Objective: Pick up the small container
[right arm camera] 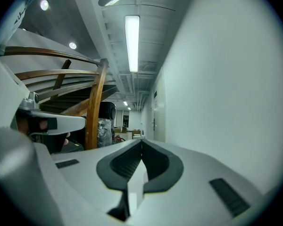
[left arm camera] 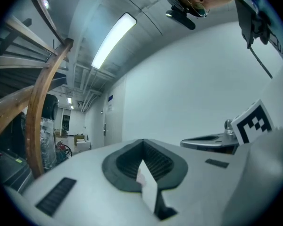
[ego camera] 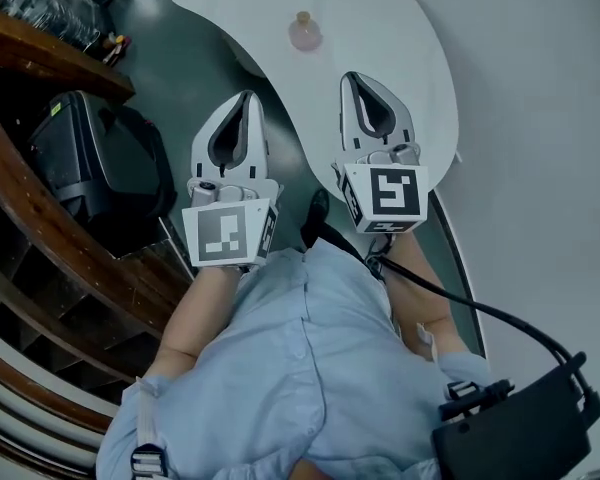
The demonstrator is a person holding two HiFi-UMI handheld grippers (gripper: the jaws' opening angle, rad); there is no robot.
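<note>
Container (ego camera: pixel 304 30) seemingly well beyond fingers (ego camera: pixel 347 103)

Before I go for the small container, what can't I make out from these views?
- The small container: seen in the head view only, too small to tell its lid or contents.
- Both gripper views: container not in frame; they show only wall, ceiling and closed jaws.
- The table: far end cut off by the head view's top edge.
</note>
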